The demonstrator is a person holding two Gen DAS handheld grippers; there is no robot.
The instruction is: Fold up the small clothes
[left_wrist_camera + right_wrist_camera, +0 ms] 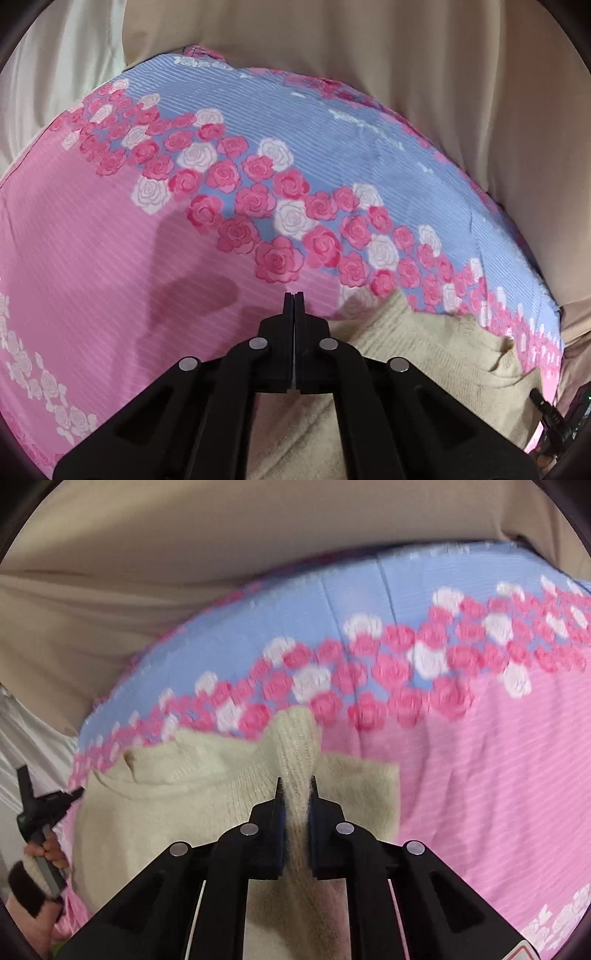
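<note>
A cream knitted sweater (207,775) lies on a pink and blue rose-print bedsheet (480,757). My right gripper (295,786) is shut on a bunched sleeve of the sweater (299,738), which rises between its fingers. In the left wrist view my left gripper (294,295) is shut and empty, its fingertips above the pink sheet (92,258) just left of the sweater (424,362). The left gripper also shows at the far left of the right wrist view (35,812), held in a hand.
Beige fabric (406,55) rises behind the sheet in both views. White cloth (55,92) lies at the far left. The sheet's far edge curves across the upper part of both views.
</note>
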